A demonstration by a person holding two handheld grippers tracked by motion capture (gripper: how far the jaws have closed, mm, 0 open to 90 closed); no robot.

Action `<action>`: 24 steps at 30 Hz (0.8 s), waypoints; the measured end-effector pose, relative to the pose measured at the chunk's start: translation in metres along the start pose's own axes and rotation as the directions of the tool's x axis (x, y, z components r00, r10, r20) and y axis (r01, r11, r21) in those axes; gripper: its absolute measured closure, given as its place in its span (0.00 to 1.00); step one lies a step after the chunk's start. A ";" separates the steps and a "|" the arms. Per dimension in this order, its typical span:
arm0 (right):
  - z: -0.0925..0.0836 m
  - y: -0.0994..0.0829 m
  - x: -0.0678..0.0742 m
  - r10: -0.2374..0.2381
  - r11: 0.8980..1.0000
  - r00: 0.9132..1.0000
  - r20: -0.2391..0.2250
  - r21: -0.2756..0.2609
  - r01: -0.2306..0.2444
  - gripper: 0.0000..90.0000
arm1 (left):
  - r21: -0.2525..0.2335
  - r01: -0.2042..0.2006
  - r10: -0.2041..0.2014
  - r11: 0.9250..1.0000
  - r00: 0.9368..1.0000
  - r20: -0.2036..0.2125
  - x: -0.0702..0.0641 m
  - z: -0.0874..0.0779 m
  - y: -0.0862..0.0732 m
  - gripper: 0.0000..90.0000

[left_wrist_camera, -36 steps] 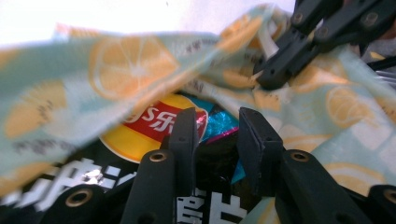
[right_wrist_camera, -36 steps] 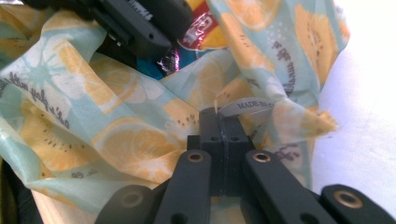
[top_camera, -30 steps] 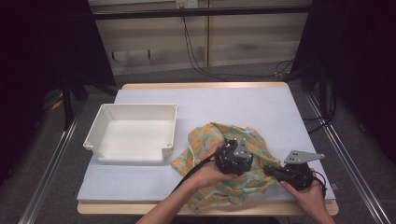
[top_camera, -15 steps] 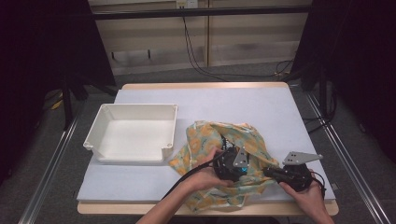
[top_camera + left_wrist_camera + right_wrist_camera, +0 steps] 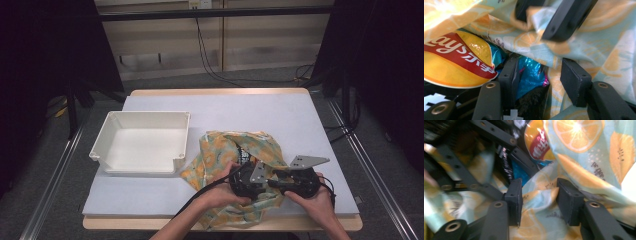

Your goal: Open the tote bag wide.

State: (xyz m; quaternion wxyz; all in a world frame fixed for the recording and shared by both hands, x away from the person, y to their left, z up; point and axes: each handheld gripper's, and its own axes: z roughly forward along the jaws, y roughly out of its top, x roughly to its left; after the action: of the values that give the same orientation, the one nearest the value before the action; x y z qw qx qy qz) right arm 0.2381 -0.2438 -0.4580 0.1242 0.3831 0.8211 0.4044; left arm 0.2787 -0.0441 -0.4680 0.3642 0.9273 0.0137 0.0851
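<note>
A cloth bag printed with orange slices [image 5: 225, 150] lies crumpled near the table's front edge. Both grippers meet at its mouth. My left gripper [image 5: 267, 180] comes in from the left, and my right gripper [image 5: 278, 181] comes in from the right. In the left gripper view, the left gripper [image 5: 540, 80] reaches into the bag with its jaws apart around a shiny blue packet [image 5: 531, 72]. A yellow Lay's chip bag [image 5: 454, 62] lies beside it. My right gripper [image 5: 539, 197] pinches a bunched fold of the bag's cloth [image 5: 541, 195].
An empty white tray [image 5: 107, 150] stands on the table's left side, just left of the bag. The white table top [image 5: 250, 110] stretches bare behind the bag. A black cable trails from the left gripper toward the front edge.
My left gripper has moved nearer the table's front edge and toward the right gripper, so the two now meet at the bag's mouth. The cloth has bunched up more around them.
</note>
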 end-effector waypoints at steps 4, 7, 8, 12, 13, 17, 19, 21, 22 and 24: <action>0.012 -0.004 -0.001 0.007 1.000 1.000 -0.009 0.030 -0.007 0.54 | -0.009 0.008 -0.008 1.000 1.000 0.015 0.002 -0.001 -0.002 0.54; 0.017 -0.004 0.000 -0.014 0.999 1.000 0.010 0.052 0.014 0.63 | -0.008 0.013 -0.013 1.000 1.000 0.013 0.001 -0.001 -0.002 0.54; 0.019 -0.004 0.001 -0.025 0.998 1.000 0.018 0.065 0.024 0.67 | -0.008 0.014 -0.014 1.000 1.000 0.011 0.001 -0.001 -0.002 0.54; 0.018 -0.005 0.004 -0.028 0.996 0.999 0.023 0.085 0.026 0.88 | -0.011 0.023 -0.023 1.000 1.000 0.007 0.004 -0.004 -0.003 0.54; 0.016 -0.006 0.004 -0.025 0.997 1.000 0.015 0.075 0.024 0.91 | -0.008 0.021 -0.021 1.000 0.999 0.025 0.006 -0.005 -0.004 0.55; 0.004 -0.010 0.000 0.003 0.999 1.000 -0.006 0.043 -0.002 0.98 | -0.027 0.046 -0.046 0.999 0.999 0.026 0.009 -0.008 -0.005 0.56; -0.001 -0.012 -0.001 0.007 0.999 1.000 0.001 0.044 -0.007 1.00 | -0.017 0.048 -0.048 0.999 0.999 0.021 0.011 -0.010 -0.007 0.59; -0.005 -0.015 -0.002 0.012 0.999 1.000 0.010 0.052 -0.012 1.00 | -0.002 0.051 -0.051 0.999 0.999 0.013 0.014 -0.013 -0.008 0.64; -0.006 -0.017 -0.003 0.015 0.998 0.999 0.029 0.062 -0.016 1.00 | 0.007 0.053 -0.053 0.999 0.999 0.008 0.014 -0.013 -0.008 0.65; -0.007 -0.023 -0.006 0.031 0.998 0.999 0.019 0.062 -0.032 1.00 | -0.008 0.066 -0.066 0.998 0.997 0.028 0.015 -0.013 -0.009 0.66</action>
State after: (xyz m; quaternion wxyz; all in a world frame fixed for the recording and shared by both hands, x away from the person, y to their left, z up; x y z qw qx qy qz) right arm 0.2261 -0.2608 -0.4717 0.1129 0.4034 0.8261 0.3770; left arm 0.2918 -0.0279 -0.4625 0.3713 0.9258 0.0389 0.0600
